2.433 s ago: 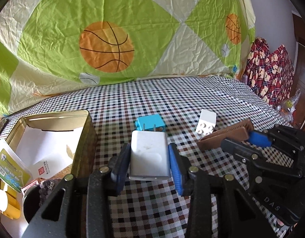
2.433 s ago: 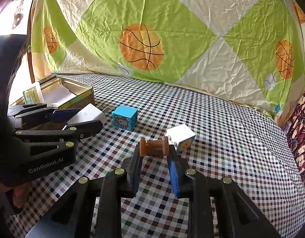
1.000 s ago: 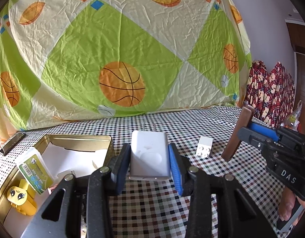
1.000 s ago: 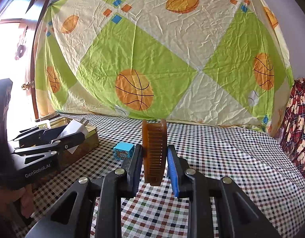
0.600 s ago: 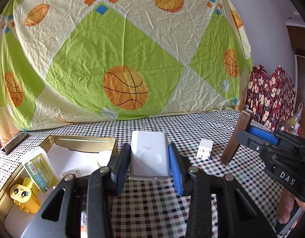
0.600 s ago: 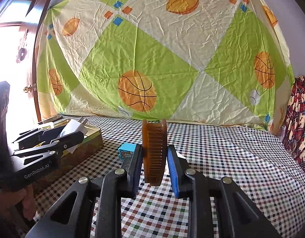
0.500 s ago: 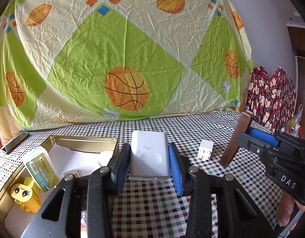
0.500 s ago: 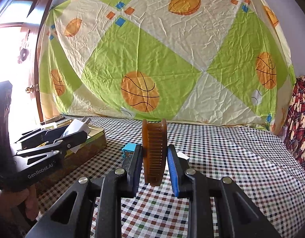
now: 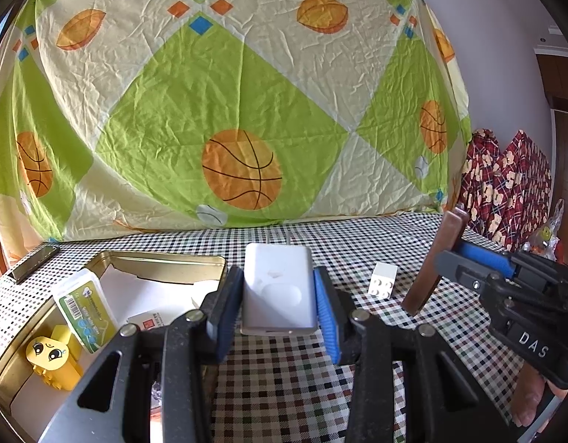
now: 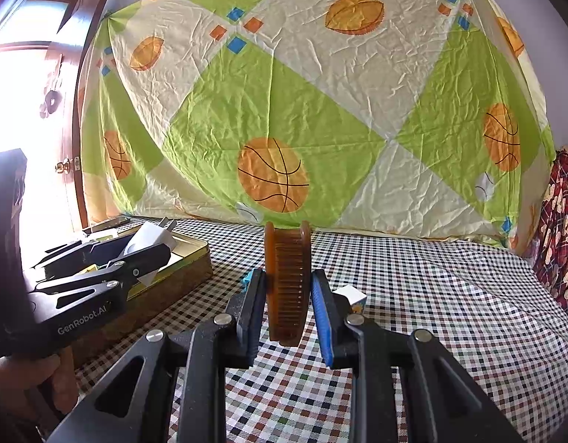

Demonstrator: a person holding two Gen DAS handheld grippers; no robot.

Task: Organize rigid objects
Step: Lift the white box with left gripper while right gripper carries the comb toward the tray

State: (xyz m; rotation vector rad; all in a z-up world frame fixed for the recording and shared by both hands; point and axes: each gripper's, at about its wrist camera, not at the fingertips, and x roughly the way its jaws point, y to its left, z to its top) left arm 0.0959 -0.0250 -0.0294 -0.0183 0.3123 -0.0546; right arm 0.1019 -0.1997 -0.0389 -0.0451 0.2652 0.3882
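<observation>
Blue block (image 10: 248, 279) mostly hidden behind right tongs (image 10: 288, 297). White block (image 10: 352, 297) partly hidden too. Tin (image 9: 162, 260) cut by left edge. Box (image 9: 85, 310) label print too small.

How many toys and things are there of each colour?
White: 2 (charger, block)
Brown: 1 (comb)
Blue: 1 (cube)
Yellow: 1 (toy figure)
Green-labelled: 1 (small box)
Gold: 1 (tin)
Total: 7
</observation>
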